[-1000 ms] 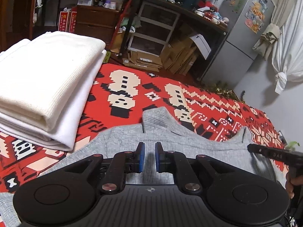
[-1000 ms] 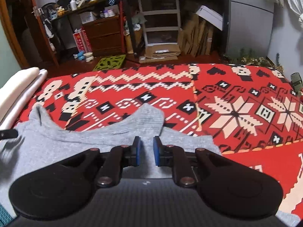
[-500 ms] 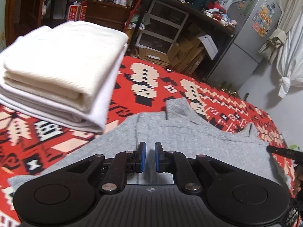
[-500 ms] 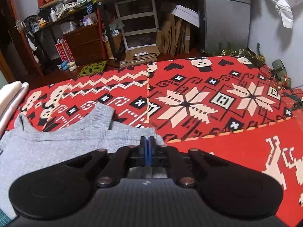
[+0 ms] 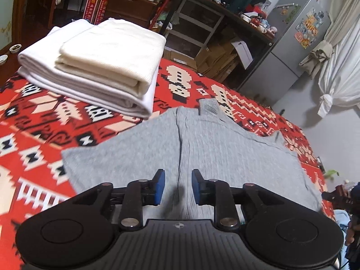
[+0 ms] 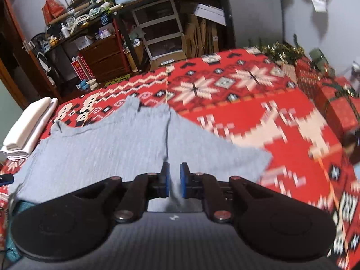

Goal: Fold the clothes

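Folded stack [image 5: 94,67]: white and cream folded cloths lie at the far left on the red patterned blanket [image 5: 33,117]. I judge they are put aside there, so the middle stays free for work.

Grey garment [image 5: 202,148]: it lies flat on the blanket, in the middle and near, just right of the stack but not touching it. A fold line runs from near to far through its middle, and two small corners stand out at the far edge. It seems already folded at least once.

Left gripper [image 5: 177,186]: its blue pads are well apart and nothing is between them. It hovers over the near part of the garment, the gap lined up with the fold line, probably to take the edge for the next fold.

Right gripper [image 6: 174,180]: the pads have a narrow gap and hold no cloth. It is over the near right part of the same garment [image 6: 112,148], also close to a crease. Whether the pads touch the fabric, I cannot tell.

Blanket on the right [image 6: 270,117]: bare, so there is room to turn the garment over.

Next step, my judgement: both grippers must close on the near edge together, otherwise the fold goes crooked.
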### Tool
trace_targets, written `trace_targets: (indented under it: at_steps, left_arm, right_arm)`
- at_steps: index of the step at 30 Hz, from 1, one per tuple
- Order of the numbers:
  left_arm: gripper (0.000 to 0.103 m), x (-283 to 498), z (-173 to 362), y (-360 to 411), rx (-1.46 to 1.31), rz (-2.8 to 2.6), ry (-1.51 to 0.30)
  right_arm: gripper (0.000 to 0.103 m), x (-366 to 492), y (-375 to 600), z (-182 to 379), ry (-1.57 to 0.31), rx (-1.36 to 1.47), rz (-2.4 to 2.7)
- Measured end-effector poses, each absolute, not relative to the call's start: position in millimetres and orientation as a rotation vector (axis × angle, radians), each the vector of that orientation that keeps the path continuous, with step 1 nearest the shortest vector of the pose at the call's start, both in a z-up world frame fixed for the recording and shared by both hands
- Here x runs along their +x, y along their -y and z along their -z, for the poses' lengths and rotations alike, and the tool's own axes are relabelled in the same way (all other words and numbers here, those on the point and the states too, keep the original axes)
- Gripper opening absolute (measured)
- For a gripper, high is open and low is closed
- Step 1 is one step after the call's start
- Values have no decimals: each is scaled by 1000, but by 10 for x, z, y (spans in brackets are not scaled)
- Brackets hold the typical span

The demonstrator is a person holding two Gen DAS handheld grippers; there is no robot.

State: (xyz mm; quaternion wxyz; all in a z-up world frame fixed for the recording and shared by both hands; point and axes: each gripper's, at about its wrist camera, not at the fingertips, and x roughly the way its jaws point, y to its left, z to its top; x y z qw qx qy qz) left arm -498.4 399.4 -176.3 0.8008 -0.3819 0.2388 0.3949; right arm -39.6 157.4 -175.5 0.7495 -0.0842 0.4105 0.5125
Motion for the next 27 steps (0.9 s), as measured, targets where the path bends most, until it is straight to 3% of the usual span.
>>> trace_targets:
  at_steps: [11, 15, 16, 17, 18, 27]
  left_arm:
    - [34, -4908, 1875, -3865, -820, -812, -555]
    - [23, -4824, 1963, -3870, -793, -825, -599]
    - [13, -4815, 1977, -3873, -787, -828, -605]
    - [9, -4809, 1982, -3874, -779, -831, -610]
    - [6, -4806, 1979, -3870, -766, -832, -616]
    - [4, -5030, 1805, -3841, -721, -878, -585]
  right_arm:
    - [23, -485, -1547, 1834, -919, -199, -1153]
    - [23, -469, -1585, 1924, -941, -212, -1144]
    - [19, -467, -1591, 1949, -946, -217, -1142]
    - [7, -468, -1592, 1970, -953, -219, -1140]
    - [8, -470, -1591, 1989, -961, -220, -1138]
    - [7, -396, -1321, 1898, -1015, -120, -1119]
